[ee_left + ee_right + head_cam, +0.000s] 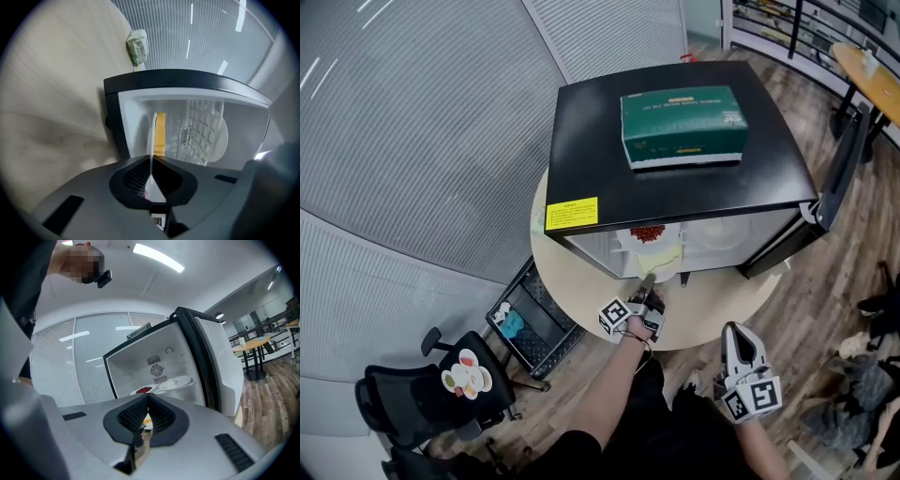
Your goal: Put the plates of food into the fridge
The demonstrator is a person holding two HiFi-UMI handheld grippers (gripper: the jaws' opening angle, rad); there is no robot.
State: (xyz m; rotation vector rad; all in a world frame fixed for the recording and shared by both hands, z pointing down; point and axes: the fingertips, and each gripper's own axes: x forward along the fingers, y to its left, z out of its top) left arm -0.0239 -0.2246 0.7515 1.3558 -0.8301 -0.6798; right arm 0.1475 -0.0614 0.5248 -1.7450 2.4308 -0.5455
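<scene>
My left tongs (648, 281) are clamped on the rim of a white plate (152, 140) of yellow food, at the open front of the fridge (581, 141) on the table (712, 305). My right tongs (733, 330) are closed and empty.

Open fridge (136, 363) holds 2 plates (177, 382) (tool (147, 397) closed).
</scene>
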